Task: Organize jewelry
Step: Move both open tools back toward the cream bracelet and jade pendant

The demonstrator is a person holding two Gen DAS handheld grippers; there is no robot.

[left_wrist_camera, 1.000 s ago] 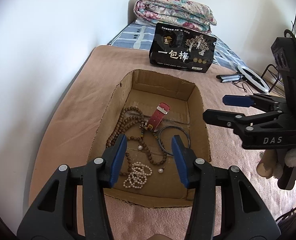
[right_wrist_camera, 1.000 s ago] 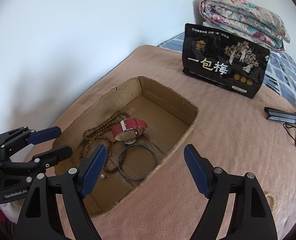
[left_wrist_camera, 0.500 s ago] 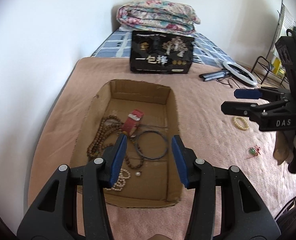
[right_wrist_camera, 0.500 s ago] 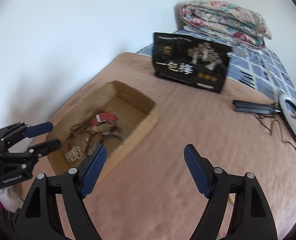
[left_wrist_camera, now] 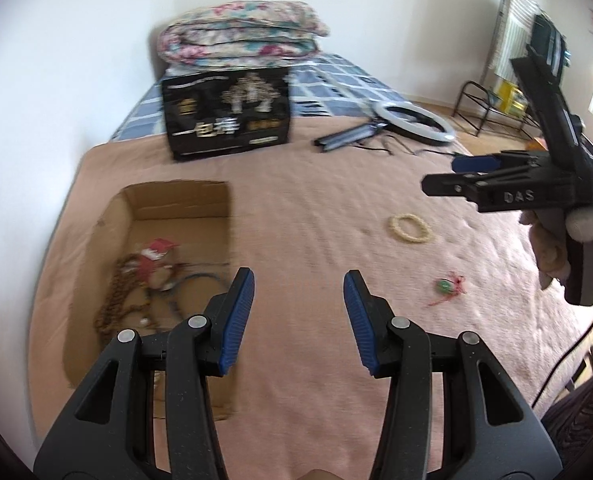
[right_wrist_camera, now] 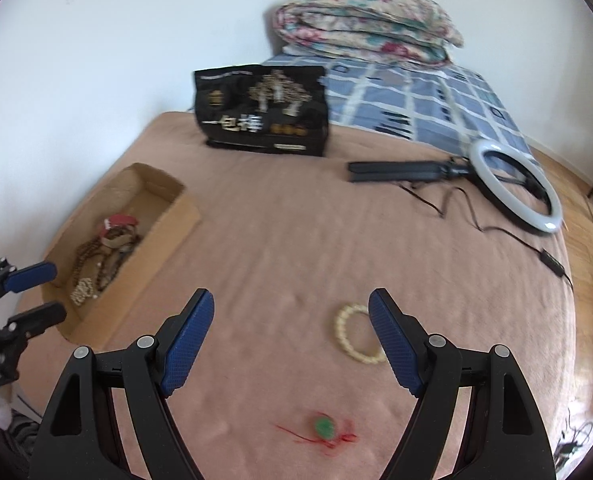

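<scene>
Jaws of both grippers stand wide apart and hold nothing. The right gripper (right_wrist_camera: 290,336) hangs over the bed (right_wrist_camera: 280,240), its right pad just beside a cream bracelet (right_wrist_camera: 356,338); a green pendant (right_wrist_camera: 323,428) on red cord lies nearer than the bracelet. The left gripper (left_wrist_camera: 298,320) hovers at the box (left_wrist_camera: 176,204), well left of the bracelet. Inside the box lie a red watch (left_wrist_camera: 158,250), brown beads (left_wrist_camera: 114,304) and a dark bangle (left_wrist_camera: 192,286). Beyond the box stand a black bag (right_wrist_camera: 262,110) and a ring light (right_wrist_camera: 514,184).
</scene>
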